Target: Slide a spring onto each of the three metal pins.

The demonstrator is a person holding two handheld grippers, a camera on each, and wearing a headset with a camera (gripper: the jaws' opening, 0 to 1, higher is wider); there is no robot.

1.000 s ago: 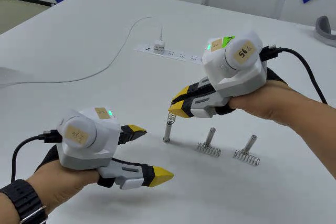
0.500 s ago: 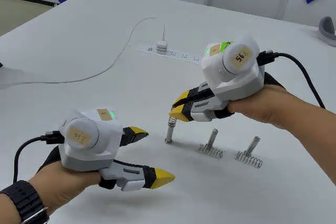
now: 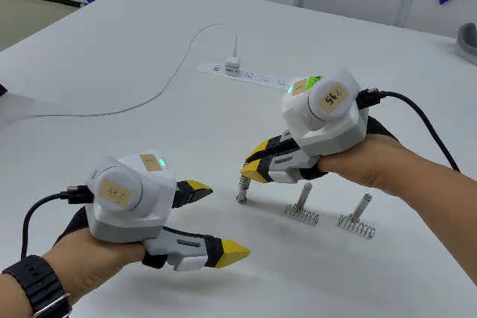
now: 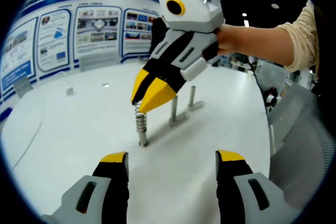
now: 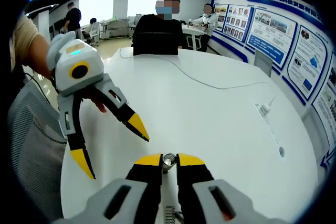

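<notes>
Three metal pins stand on the white table (image 3: 112, 50). My right gripper (image 3: 252, 170) is shut on a spring (image 3: 244, 181) that sits over the top of the left pin (image 3: 241, 193). In the right gripper view its jaws (image 5: 169, 162) pinch the spring's top coil (image 5: 168, 160). The middle pin (image 3: 302, 196) and right pin (image 3: 363, 205) each have a spring (image 3: 300, 216) (image 3: 355, 226) lying at their foot. My left gripper (image 3: 218, 221) hovers open, low and left of the pins, with nothing between its jaws. The left gripper view (image 4: 172, 160) faces the spring (image 4: 140, 119).
A white power strip (image 3: 250, 75) with a plug and cable (image 3: 164, 80) lies behind the pins. A grey object (image 3: 468, 39) sits at the far right edge. People sit beyond the table (image 5: 157, 30). A mesh chair (image 4: 299, 124) stands beside it.
My right gripper has come down a little with the spring, which now sits lower over the left pin's top. The left gripper has stayed put, open.
</notes>
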